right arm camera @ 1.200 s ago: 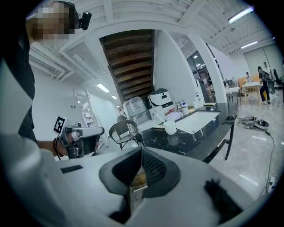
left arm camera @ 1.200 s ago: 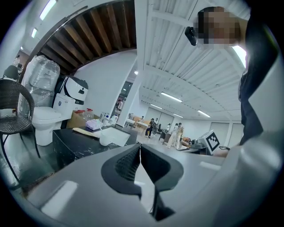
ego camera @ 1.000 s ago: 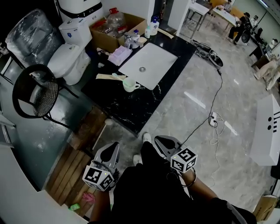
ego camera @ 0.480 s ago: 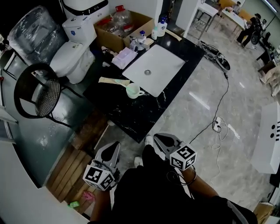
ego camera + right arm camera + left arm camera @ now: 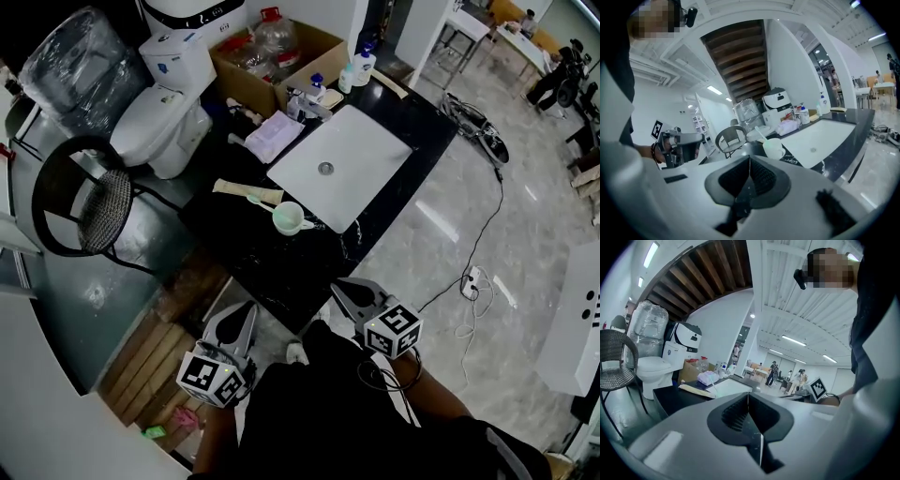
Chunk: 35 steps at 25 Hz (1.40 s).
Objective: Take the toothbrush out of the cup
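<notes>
A pale green cup stands on the black counter by the front left corner of the white sink. A toothbrush leans out of the cup to the left. In the right gripper view the cup and toothbrush show just above the jaws. My left gripper and right gripper are held low near my body, short of the counter's front edge. Both are shut with nothing between them. In the gripper views the left gripper and right gripper have their jaws closed together.
A white toilet and a black mesh chair stand left of the counter. A cardboard box with bottles sits behind it. A pink pack, a flat cream packet and soap bottles lie on the counter. Cables trail on the floor.
The counter, sink and cup have drifted down and right in the head view, closer to me. Both grippers keep their place by my body, still shut.
</notes>
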### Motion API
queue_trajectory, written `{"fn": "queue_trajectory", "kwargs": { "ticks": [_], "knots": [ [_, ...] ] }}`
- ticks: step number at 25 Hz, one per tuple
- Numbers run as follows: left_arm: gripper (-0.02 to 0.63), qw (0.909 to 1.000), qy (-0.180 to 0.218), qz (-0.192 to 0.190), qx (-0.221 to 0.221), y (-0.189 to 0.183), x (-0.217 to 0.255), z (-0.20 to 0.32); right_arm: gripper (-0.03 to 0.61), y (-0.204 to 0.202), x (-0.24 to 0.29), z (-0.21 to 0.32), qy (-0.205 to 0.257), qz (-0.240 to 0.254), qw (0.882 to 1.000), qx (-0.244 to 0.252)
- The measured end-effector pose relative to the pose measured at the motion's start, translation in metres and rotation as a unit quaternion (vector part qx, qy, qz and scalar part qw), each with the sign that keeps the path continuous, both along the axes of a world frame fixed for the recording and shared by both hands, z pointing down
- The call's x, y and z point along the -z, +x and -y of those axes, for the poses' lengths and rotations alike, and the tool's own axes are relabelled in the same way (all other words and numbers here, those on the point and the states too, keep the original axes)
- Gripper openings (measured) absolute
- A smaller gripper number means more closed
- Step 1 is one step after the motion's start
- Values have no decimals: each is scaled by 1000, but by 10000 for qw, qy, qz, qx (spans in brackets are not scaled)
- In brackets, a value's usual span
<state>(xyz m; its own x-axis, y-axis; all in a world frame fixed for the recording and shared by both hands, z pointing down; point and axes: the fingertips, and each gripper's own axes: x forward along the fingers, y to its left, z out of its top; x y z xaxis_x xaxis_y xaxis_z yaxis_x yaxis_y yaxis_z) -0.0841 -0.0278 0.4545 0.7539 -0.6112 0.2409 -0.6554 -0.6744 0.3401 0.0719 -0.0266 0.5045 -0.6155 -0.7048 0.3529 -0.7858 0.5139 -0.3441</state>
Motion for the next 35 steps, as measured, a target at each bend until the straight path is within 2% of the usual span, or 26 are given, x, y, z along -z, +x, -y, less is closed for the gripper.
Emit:
{"fn": "queue_trajectory", "kwargs": {
  "ticks": [12, 16, 21, 24, 28, 32, 35],
  "knots": [
    [14, 9988, -33, 98, 487, 23, 3, 53, 15, 18, -3, 69, -15, 62, 9986, 520],
    [15, 9981, 0, 90, 613, 21, 0, 59, 15, 11, -5, 87, 58, -24, 9972, 744],
    [19, 9964, -147, 52, 832, 9, 0, 60, 15, -3, -2, 101, 11, -24, 9967, 805],
    [20, 9966, -111, -20, 819, 2, 1, 63, 15, -12, 4, 111, 17, 44, 9970, 777],
    [21, 9975, -99, -7, 697, -7, -3, 65, 19, -28, 0, 123, 117, -269, 9960, 849],
    [23, 9977, -85, -83, 669, -10, -1, 69, 74, -44, -8, 134, 171, -546, 9923, 1096],
    [26, 9981, -109, -121, 590, -8, -3, 71, 77, -51, -13, 143, 160, -660, 9910, 1153]
  ]
}}
